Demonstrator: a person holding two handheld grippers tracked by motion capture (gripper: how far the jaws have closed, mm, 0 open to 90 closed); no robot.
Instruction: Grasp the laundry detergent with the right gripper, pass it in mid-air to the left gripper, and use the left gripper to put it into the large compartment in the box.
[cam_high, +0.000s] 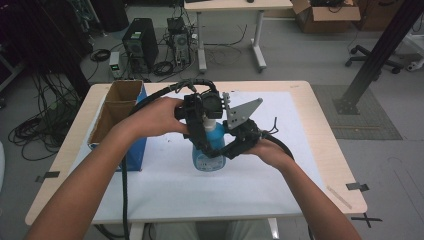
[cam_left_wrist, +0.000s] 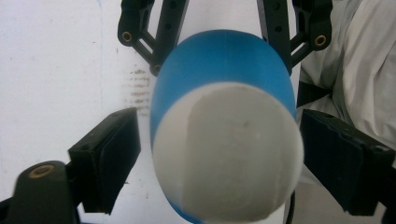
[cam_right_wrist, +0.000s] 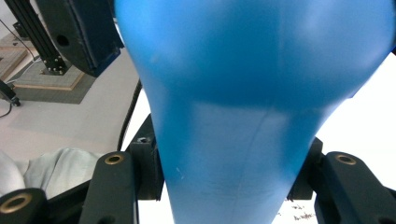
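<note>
Your right gripper (cam_high: 220, 150) is clamped on the lower body of a blue plastic bottle with a white cap (cam_high: 209, 145). In the right gripper view the bottle's blue wall (cam_right_wrist: 243, 116) presses between the two black jaws at the bottom of the frame, so the grip is firm and close.

Your left gripper (cam_high: 200, 120) comes at the bottle from above, over its top. In the left gripper view the white cap (cam_left_wrist: 229, 154) sits between the two black pads (cam_left_wrist: 109, 154), with a thin gap visible on each side, so these jaws are partly open and not pressing on it. The right gripper's jaws show beyond, on either side of the blue body.

The bottle stands upright near the middle of a white sheet (cam_high: 165, 175) that covers a pale wooden table (cam_high: 327, 145). To the left of your left forearm, at the table's left edge, sits an open cardboard box with a blue outer side (cam_high: 120, 112). On the floor beyond the table are a black computer tower (cam_high: 141, 42) and loose cables.
</note>
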